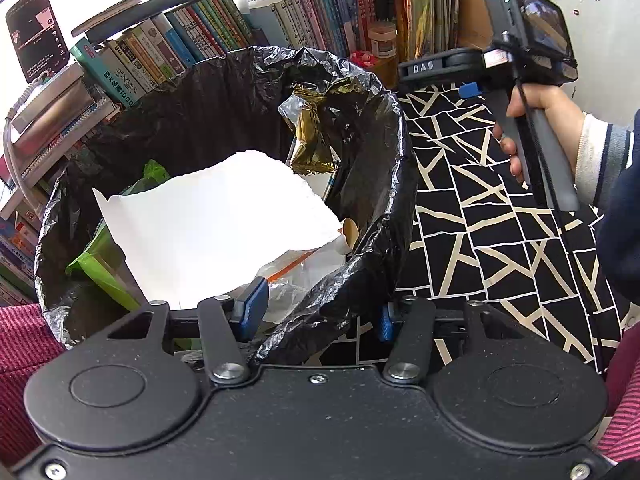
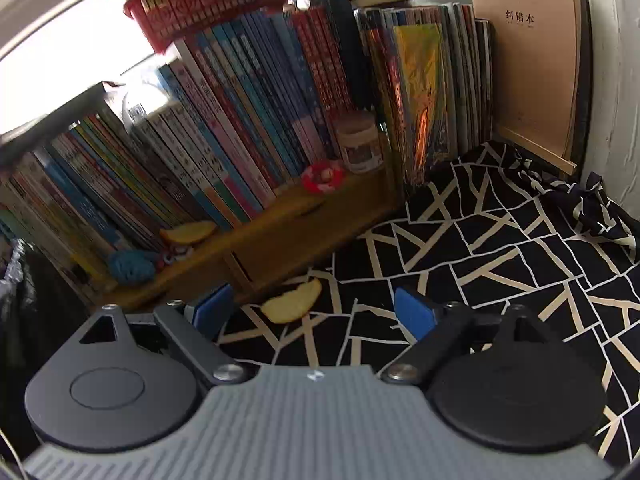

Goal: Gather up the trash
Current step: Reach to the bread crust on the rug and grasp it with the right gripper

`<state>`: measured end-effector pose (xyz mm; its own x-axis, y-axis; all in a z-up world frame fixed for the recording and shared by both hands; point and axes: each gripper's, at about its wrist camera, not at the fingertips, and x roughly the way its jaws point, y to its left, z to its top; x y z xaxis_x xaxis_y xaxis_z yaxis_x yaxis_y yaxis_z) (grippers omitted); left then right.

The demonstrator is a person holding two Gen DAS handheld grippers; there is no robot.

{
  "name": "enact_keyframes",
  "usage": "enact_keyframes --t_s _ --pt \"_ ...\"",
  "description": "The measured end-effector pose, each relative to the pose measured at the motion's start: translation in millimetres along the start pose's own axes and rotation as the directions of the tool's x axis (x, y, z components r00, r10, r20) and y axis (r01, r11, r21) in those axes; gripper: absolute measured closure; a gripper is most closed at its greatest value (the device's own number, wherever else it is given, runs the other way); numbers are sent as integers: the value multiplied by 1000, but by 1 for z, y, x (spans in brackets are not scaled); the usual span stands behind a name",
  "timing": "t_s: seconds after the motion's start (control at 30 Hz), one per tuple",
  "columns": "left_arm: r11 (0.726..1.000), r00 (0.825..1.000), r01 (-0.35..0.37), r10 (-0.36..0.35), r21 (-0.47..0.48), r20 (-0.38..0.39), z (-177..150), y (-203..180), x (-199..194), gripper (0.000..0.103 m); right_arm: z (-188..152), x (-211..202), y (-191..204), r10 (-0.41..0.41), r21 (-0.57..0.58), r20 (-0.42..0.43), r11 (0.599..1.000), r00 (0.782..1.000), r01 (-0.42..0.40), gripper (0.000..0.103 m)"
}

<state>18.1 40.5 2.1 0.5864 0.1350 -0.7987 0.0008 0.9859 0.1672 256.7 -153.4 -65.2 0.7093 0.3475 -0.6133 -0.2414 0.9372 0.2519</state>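
A bin lined with a black bag [image 1: 224, 92] holds a sheet of white paper [image 1: 224, 224], a gold wrapper [image 1: 310, 136], a green bag [image 1: 100, 260] and clear plastic [image 1: 304, 272]. My left gripper [image 1: 319, 313] straddles the bin's near rim, one blue pad inside and one outside, pressing the bag-covered rim. A hand holds my right gripper [image 1: 408, 70] beyond the bin, over the patterned cloth. That right gripper [image 2: 314, 312] is open, and a yellow peel [image 2: 292, 304] lies on the cloth between its fingers. A second peel [image 2: 192, 232] rests on the wooden shelf.
Rows of books [image 2: 248, 128] fill a low wooden shelf [image 2: 288, 232], along with a jar [image 2: 358, 144], a red trinket [image 2: 322, 178] and a blue crochet piece [image 2: 130, 266]. A black-and-white cloth [image 2: 500, 248] covers the table. A phone [image 1: 36, 36] stands at the far left.
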Motion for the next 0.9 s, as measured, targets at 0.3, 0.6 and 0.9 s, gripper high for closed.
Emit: enact_keyframes --t_s 0.3,0.6,0.9 --pt "1000 1000 20 -20 7 2 2 0 1 59 -24 79 16 -65 -153 -76 987 995 53 0" --pt "1000 1000 25 -25 17 2 2 -1 2 61 -30 146 43 -65 -239 -105 970 992 39 0" --pt "999 1000 25 -25 20 3 2 -2 3 61 -36 178 63 -40 -249 -137 968 990 4 21"
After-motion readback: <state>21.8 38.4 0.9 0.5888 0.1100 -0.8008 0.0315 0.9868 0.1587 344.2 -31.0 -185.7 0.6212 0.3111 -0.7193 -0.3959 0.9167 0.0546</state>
